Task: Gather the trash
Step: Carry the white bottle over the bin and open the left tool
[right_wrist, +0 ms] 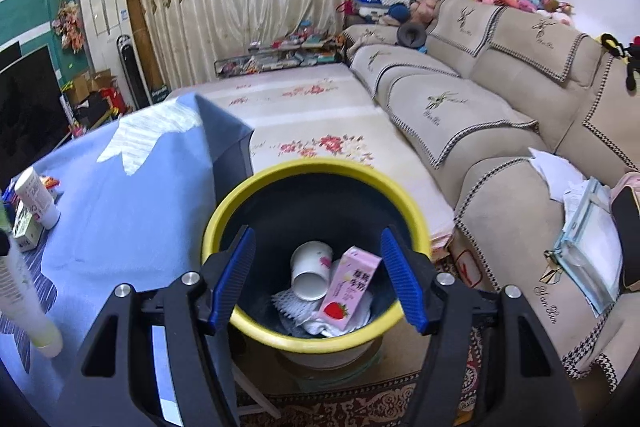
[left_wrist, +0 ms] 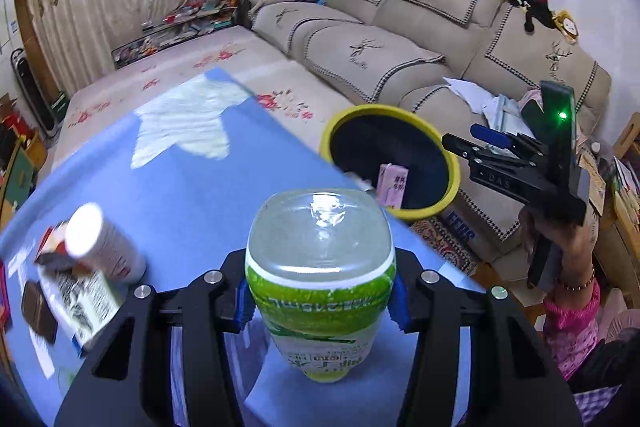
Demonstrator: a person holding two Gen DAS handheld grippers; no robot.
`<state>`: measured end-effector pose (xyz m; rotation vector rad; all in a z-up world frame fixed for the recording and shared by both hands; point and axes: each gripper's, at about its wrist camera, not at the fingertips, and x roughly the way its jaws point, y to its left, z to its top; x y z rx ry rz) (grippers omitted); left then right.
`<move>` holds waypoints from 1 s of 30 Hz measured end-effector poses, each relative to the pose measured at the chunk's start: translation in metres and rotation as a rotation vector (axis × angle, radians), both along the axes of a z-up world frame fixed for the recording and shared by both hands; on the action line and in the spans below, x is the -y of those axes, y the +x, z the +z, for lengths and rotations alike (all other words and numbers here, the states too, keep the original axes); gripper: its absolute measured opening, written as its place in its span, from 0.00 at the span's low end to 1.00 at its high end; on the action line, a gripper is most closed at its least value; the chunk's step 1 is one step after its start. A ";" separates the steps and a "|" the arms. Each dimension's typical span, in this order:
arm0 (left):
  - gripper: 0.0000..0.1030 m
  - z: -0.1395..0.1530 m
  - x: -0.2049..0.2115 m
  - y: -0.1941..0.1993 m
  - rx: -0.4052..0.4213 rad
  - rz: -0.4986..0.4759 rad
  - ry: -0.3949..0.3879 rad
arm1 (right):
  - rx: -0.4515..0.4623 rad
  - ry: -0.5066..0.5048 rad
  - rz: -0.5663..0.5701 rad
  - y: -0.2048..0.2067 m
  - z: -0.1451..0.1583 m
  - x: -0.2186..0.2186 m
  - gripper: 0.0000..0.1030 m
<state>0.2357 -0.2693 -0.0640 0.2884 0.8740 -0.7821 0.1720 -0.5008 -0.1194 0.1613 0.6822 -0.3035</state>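
The blue fingers of the left gripper are clamped on one clear plastic bottle with a green-and-white label, its base pointing away from the camera, held over the blue-covered desk. The right gripper has its fingers spread wide with nothing between them, and hangs above the single yellow-rimmed trash bin, which stands just beside the desk's edge.

Inside the bin I count one white paper cup lying on its side, one pink strawberry milk carton leaning next to it, a piece of white foam netting, and some crumpled white paper under the carton.

On the desk, well apart from the bin, there are one white cylindrical container and, touching it, one printed carton lying flat. One dark flat thing lies beside the carton; what it is I cannot tell.
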 end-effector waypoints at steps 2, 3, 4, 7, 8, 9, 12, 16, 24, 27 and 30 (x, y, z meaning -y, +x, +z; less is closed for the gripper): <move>0.49 0.002 0.013 0.002 0.001 -0.016 -0.003 | 0.016 -0.004 -0.015 -0.006 0.004 0.006 0.61; 0.49 0.003 0.022 0.004 0.002 -0.027 -0.005 | 0.023 -0.006 -0.023 -0.009 0.006 0.010 0.61; 0.49 0.004 0.034 0.007 0.006 -0.038 -0.008 | 0.027 -0.009 -0.031 -0.011 0.008 0.013 0.61; 0.49 0.011 0.063 0.014 0.017 -0.066 -0.023 | 0.035 -0.026 -0.064 -0.019 0.011 0.026 0.61; 0.49 0.014 0.074 0.019 0.015 -0.076 -0.032 | 0.038 -0.026 -0.074 -0.021 0.011 0.031 0.61; 0.49 0.014 0.083 0.023 0.014 -0.081 -0.039 | 0.038 -0.023 -0.082 -0.024 0.011 0.036 0.61; 0.49 0.016 0.117 0.037 0.024 -0.092 -0.058 | 0.030 -0.019 -0.105 -0.029 0.008 0.047 0.61; 0.49 0.007 0.158 0.059 0.023 -0.086 -0.070 | 0.013 -0.012 -0.132 -0.035 -0.001 0.061 0.61; 0.56 -0.032 0.203 0.091 0.003 -0.016 -0.038 | -0.005 0.018 -0.157 -0.035 -0.012 0.072 0.62; 0.63 -0.030 0.187 0.086 0.007 -0.003 -0.063 | -0.008 0.016 -0.150 -0.034 -0.014 0.069 0.62; 0.66 -0.018 0.155 0.071 0.050 0.020 -0.095 | -0.016 0.021 -0.134 -0.030 -0.015 0.064 0.62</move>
